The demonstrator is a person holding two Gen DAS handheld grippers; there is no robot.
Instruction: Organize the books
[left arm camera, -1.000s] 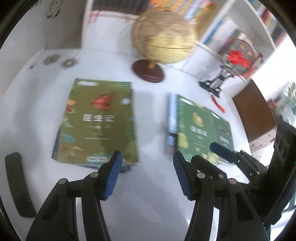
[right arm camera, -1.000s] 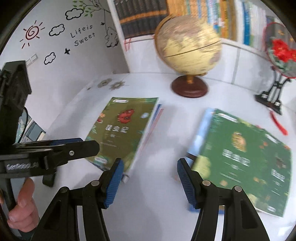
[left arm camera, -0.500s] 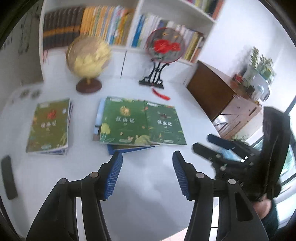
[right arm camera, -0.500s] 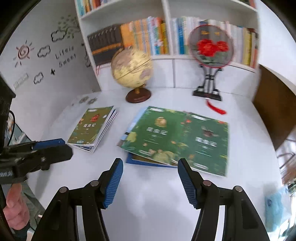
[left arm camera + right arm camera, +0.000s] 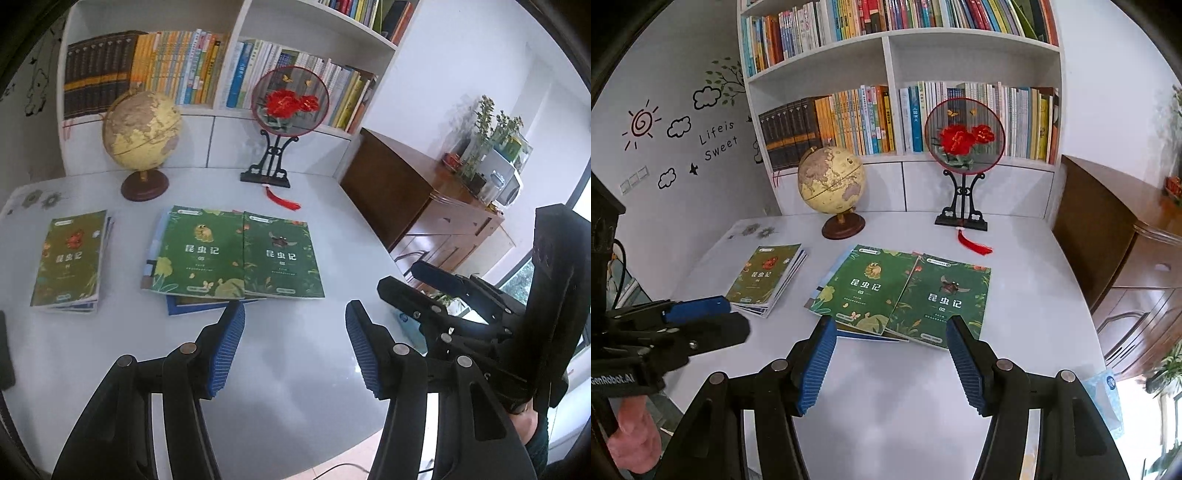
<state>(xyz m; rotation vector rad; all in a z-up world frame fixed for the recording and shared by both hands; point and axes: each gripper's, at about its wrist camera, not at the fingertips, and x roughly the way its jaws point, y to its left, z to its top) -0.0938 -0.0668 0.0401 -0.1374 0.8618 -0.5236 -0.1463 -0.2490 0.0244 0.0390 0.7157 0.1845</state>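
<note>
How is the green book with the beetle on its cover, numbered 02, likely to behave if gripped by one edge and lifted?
The beetle book looks like a thin paperback, so it would probably droop. Its cover looks glossy, so it may slip between the tongs. It rests partly on the books beneath, so pushing it may drag them along.

Above the near edge of the white tabletop [image 5: 295,369] the left claw [image 5: 295,349] hangs with its blue pads wide apart, holding nothing. Mid-tabletop, two green books [image 5: 236,253] lie side by side atop others. An olive book pile [image 5: 68,258] sits near the left edge; a globe [image 5: 142,127] stands at the far edge.
</note>
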